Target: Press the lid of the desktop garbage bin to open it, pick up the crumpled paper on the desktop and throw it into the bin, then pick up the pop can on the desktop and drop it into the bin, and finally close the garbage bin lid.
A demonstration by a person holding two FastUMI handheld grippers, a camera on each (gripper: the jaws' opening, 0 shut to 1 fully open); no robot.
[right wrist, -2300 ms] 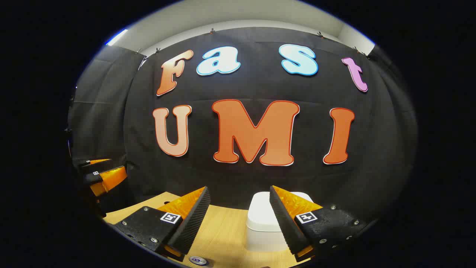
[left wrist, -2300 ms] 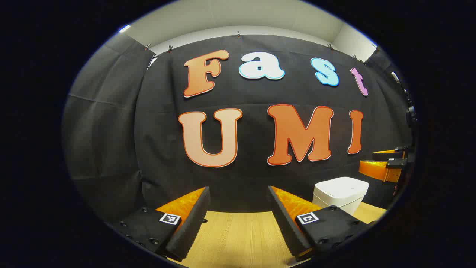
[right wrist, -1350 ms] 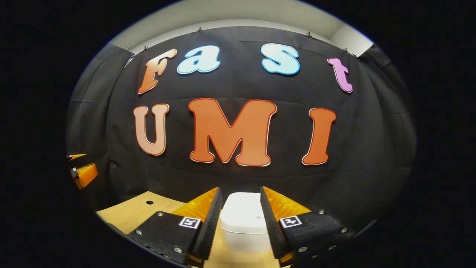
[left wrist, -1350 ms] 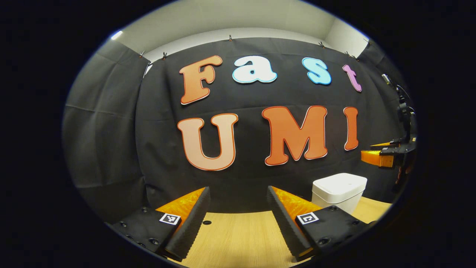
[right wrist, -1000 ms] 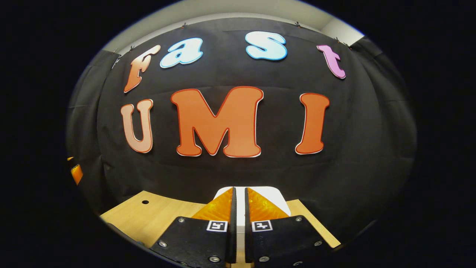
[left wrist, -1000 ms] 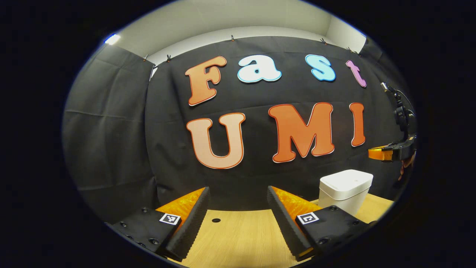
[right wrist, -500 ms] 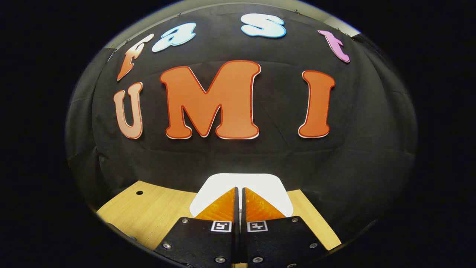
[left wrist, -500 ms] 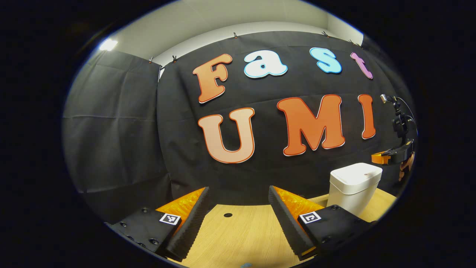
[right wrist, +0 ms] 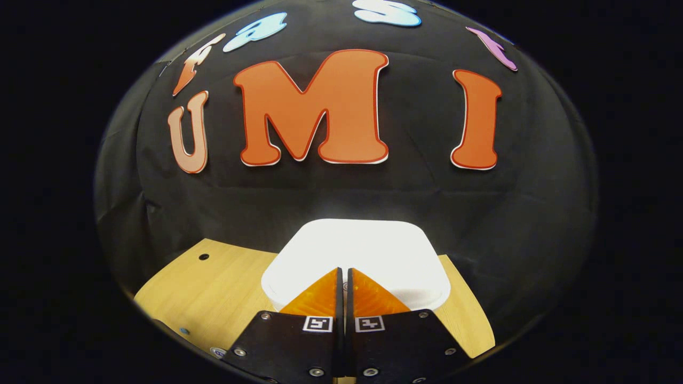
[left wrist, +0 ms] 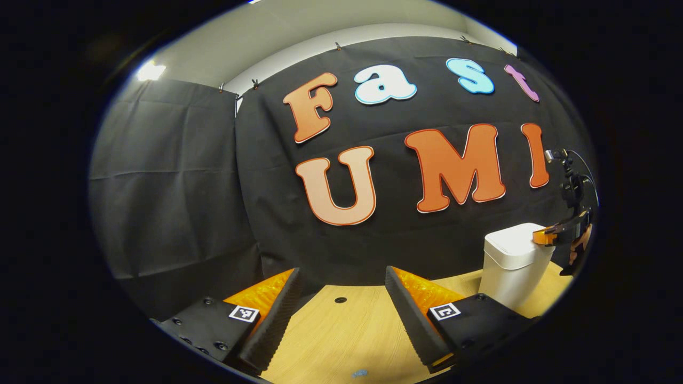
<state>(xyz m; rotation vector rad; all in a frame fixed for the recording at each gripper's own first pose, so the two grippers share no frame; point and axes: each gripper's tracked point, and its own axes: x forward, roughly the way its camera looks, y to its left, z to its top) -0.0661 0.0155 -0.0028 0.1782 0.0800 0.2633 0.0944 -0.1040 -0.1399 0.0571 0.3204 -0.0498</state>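
Bin: one white bin (right wrist: 356, 255), smooth plastic, a rounded-corner box with its flat lid (left wrist: 513, 237) down, stands on the table near the black cloth wall; in the left gripper view it sits at the far right.
Right gripper: the right gripper (right wrist: 342, 273) has its two fingers pressed together with nothing between them, tips over the near edge of the lid; whether they touch it cannot be told. In the left gripper view the same gripper (left wrist: 544, 236) reaches in from the right at lid height.
Left gripper: the left gripper (left wrist: 341, 288) hangs above bare table with its fingers spread wide and nothing between them; their inner faces are ribbed.
Markers: each gripper carries two small square black-and-white tags, four counted in all.
Table: one table (left wrist: 347, 333) of pale wood-grain board with one round dark hole (left wrist: 340, 300) near the wall.
Wall: black cloth (left wrist: 176, 176), creased, clipped along its top edge under a pale ceiling.
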